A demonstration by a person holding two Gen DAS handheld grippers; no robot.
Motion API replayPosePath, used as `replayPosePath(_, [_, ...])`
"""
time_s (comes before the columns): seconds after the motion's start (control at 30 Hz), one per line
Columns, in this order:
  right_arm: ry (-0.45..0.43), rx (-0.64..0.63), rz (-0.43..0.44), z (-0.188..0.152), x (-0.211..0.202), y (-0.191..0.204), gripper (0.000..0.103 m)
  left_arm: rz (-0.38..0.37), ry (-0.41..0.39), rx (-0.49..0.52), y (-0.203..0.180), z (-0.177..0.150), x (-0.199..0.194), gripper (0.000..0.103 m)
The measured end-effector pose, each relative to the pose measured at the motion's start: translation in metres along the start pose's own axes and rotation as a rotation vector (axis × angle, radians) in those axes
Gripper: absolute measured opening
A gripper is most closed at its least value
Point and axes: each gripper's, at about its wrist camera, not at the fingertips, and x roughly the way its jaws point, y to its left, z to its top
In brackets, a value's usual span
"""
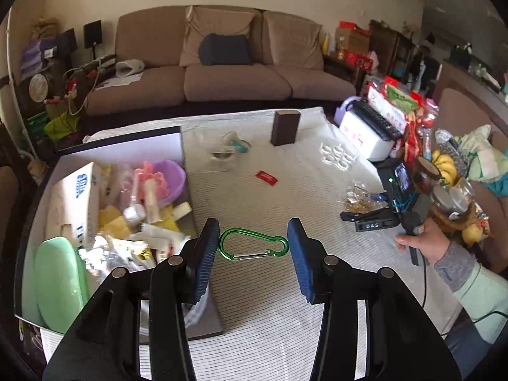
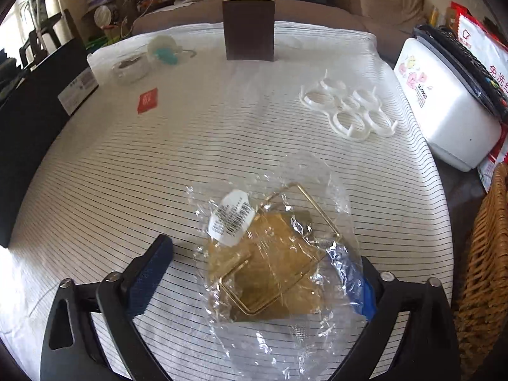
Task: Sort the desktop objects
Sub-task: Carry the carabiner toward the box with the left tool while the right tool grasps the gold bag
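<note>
Pinching a green carabiner (image 1: 253, 243) end to end, the left gripper (image 1: 253, 247) hangs near the full box (image 1: 139, 146) on the left. The right gripper (image 2: 254, 273) stands spread around a crinkly clear packet (image 2: 273, 247) on the near right of the striped cloth (image 2: 158, 158). I'd worry the carabiner pivots free, or the slick plastic slides from the pads.

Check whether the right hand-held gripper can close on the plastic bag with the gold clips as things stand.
Probably yes. The right hand-held gripper is open and already straddles the plastic bag, which lies flat on the striped cloth with nothing on top. The white rings lie well clear.
</note>
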Motion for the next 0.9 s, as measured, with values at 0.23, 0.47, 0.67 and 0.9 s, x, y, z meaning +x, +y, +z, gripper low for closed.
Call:
replayPosePath(0.23, [-0.035,0.071,0.089,0.016,-0.035,-0.006,0.059,0.082,-0.016,-0.111,0.089,-0.015,-0.030,0.042])
replayPosePath(0.47, [-0.126,0.038,0.208,0.046,-0.110,0.031,0.059,0.188,0.022,-0.156,0.161,-0.035,-0.037,0.042])
replayPosePath(0.67, [-0.162,-0.008,0.355,0.091,-0.153,0.099,0.059,0.224,0.055,-0.173,0.191,-0.052,-0.026,0.042])
replayPosePath(0.9, [-0.149,-0.128,0.466,0.140,-0.161,0.210,0.059,0.237,0.096,-0.215,0.215,-0.067,-0.002,0.042])
